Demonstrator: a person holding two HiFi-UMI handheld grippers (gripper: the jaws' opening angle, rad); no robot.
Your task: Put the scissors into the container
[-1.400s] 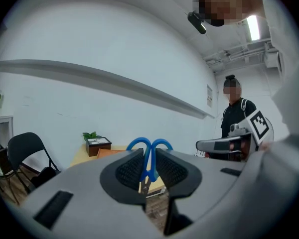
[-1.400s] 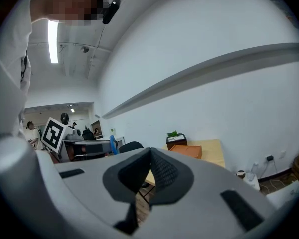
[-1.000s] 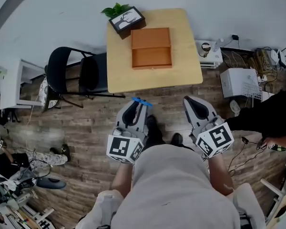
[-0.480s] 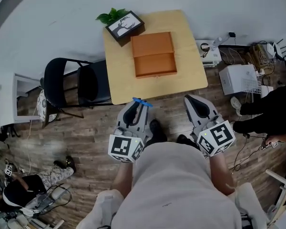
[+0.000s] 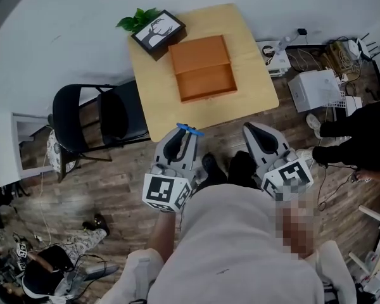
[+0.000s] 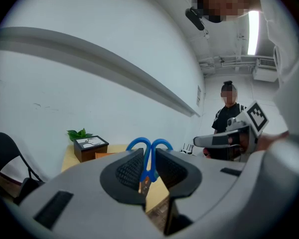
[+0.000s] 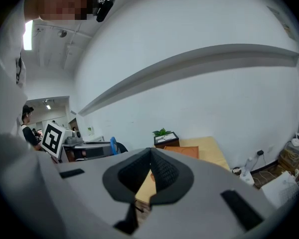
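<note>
Left gripper (image 5: 180, 138) is clamped on the scissors (image 5: 189, 130). In the left gripper view the jaws pinch them at the pivot, w/ both blue handle loops (image 6: 149, 151) sticking up past the fingertips. In the head view the scissors sit right at the near edge of the table (image 5: 256, 90), still in the air, not in the container (image 5: 202, 68).

Container is a flat orange-brown box at mid-table, approx 12 o'clock from the scissors & well apart from them. It shows 2 halves, one on the 12 o'clock side & one on the 6 o'clock side.

Right gripper (image 5: 252, 133) is at 3 o'clock of the left one, just short of the table edge. In the right gripper view its jaws (image 7: 150, 171) are closed together w/ nothing btwn them.

A dark picture frame (image 5: 157, 30) w/ a green plant (image 5: 134, 21) behind it sits at 11 o'clock of the container, on the table's far corner. A black chair (image 5: 92, 116) stands at 9 o'clock of the table, on wood flooring.

At 3 o'clock of the table there are a white box (image 5: 316, 87) & loose cables on the floor. A person in black (image 6: 228, 114) stands in the bg of the left gripper view.
</note>
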